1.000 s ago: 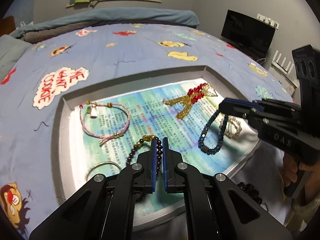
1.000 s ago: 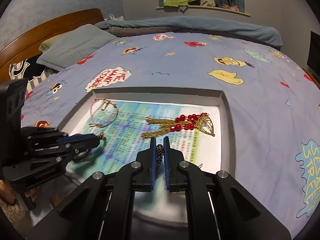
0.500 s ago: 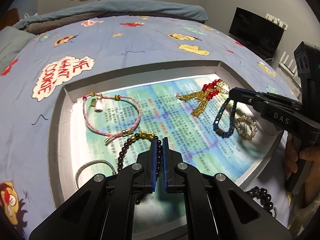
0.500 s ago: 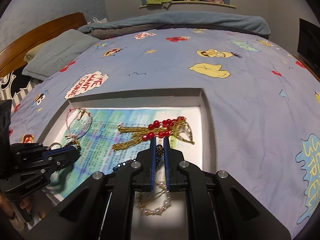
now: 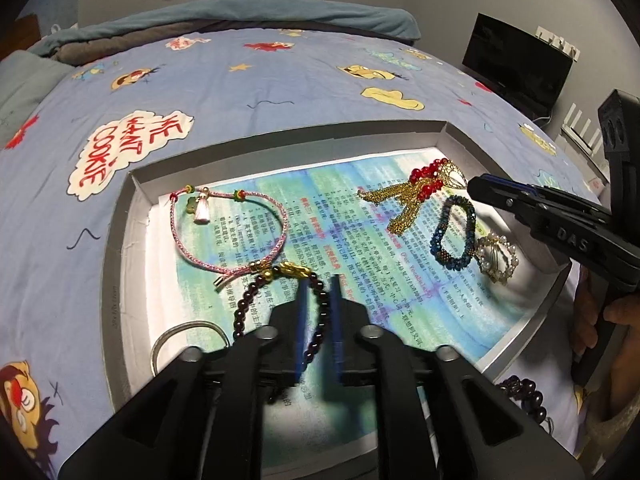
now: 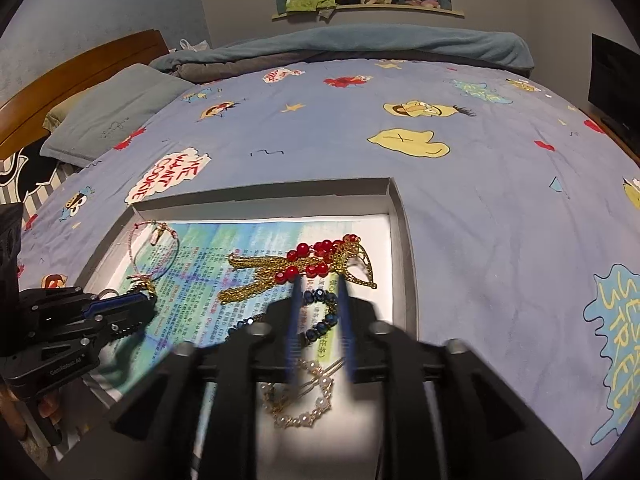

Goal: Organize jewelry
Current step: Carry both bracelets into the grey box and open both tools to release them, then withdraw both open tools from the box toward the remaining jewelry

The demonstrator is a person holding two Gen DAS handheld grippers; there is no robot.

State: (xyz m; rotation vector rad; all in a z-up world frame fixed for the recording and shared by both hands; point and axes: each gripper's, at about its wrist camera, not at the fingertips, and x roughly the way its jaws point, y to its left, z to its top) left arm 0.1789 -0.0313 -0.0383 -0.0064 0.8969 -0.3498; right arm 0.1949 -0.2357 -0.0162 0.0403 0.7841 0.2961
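A grey tray lined with printed paper lies on the bed. In it lie a pink cord bracelet, a dark red bead bracelet, a silver bangle, a gold tassel piece with red beads, a blue bead bracelet and a pearl ring piece. My left gripper is open, its jaws astride the dark red bracelet. My right gripper is open over the blue bracelet, with the pearl piece below it.
A black bead string lies outside the tray's near right corner. The tray rests on a blue cartoon bedsheet. A pillow and wooden headboard are far left; a dark screen stands right.
Both grippers have opened from shut. The blue bracelet, held by the right gripper before, now lies in the tray. The dark red bracelet lies between the left jaws.
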